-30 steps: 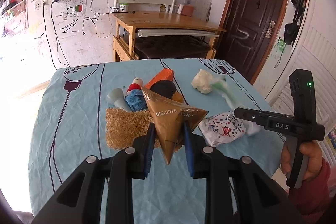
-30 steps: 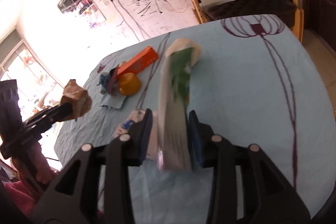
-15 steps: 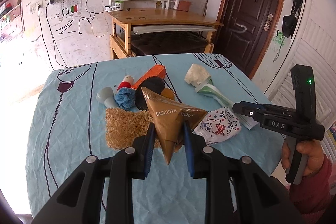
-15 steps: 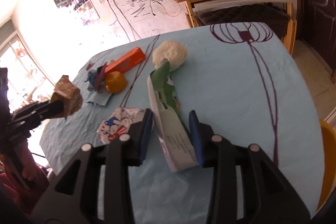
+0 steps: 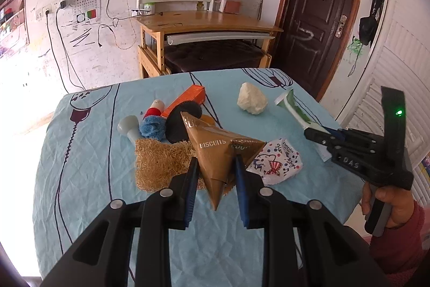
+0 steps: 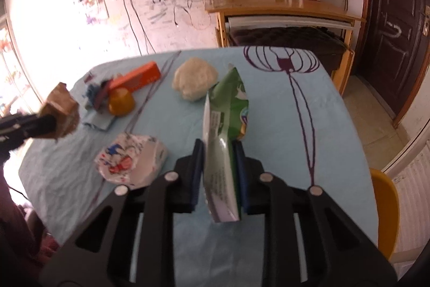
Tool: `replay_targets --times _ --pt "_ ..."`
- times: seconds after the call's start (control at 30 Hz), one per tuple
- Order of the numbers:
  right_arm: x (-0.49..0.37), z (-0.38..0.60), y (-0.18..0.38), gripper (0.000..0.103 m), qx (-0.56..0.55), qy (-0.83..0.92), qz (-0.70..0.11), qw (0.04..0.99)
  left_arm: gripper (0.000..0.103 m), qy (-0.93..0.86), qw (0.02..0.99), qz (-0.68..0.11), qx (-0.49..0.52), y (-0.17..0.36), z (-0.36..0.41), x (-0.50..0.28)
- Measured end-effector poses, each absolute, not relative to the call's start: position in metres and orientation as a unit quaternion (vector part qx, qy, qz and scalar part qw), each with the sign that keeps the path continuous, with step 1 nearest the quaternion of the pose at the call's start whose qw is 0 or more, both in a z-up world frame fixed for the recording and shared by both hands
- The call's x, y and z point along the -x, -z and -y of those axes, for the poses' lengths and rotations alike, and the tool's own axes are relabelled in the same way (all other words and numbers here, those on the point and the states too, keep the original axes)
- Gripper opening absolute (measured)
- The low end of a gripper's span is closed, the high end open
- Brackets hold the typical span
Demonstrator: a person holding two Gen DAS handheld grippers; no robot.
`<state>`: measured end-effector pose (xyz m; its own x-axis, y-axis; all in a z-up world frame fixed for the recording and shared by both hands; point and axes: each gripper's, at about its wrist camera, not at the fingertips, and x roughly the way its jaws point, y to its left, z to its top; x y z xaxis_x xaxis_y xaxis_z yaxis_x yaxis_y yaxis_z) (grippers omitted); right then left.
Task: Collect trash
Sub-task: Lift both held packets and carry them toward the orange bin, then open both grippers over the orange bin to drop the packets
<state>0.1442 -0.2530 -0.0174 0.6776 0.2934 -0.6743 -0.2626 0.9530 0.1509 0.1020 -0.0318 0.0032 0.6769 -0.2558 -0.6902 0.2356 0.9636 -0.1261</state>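
My left gripper (image 5: 215, 166) is shut on a brown biscuit wrapper (image 5: 217, 149), held folded to a point above the table. From the right wrist view that same wrapper (image 6: 60, 109) shows at the far left, in the left gripper (image 6: 51, 123). My right gripper (image 6: 219, 149) has a green and white snack wrapper (image 6: 228, 104) standing upright between its pads, which press on it while the jaws are closing. In the left wrist view the right gripper (image 5: 322, 135) holds that wrapper (image 5: 295, 109) slanting up over the table's right edge.
On the blue tablecloth (image 5: 94, 152) lie a white dotted wrapper (image 5: 276, 162), a crumpled white paper ball (image 5: 251, 101), an orange box (image 5: 188, 98), a loofah mat (image 5: 158, 163), a blue cloth (image 5: 153, 127) and an orange cup (image 6: 121, 101). A yellow chair (image 6: 384, 206) stands at the right.
The right gripper has rolled and its jaws have drawn closer on the green wrapper, which now stands upright instead of leaning left. The left gripper keeps still with the biscuit wrapper.
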Motion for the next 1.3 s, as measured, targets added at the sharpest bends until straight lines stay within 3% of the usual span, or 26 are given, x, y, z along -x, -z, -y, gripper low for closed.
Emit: replay_targets --times 0.7,1.3 --pt "-0.118 0.387 0.003 0.022 -0.080 -0.040 -0.328 0.940 0.022 0.205 0.904 -0.374 -0.041 -0.027 0.149 -0.125" --pt "-0.121 0.480 0.099 0.024 -0.150 0.016 -0.409 0.900 0.022 0.311 0.844 -0.431 -0.066 -0.001 0.346 -0.173"
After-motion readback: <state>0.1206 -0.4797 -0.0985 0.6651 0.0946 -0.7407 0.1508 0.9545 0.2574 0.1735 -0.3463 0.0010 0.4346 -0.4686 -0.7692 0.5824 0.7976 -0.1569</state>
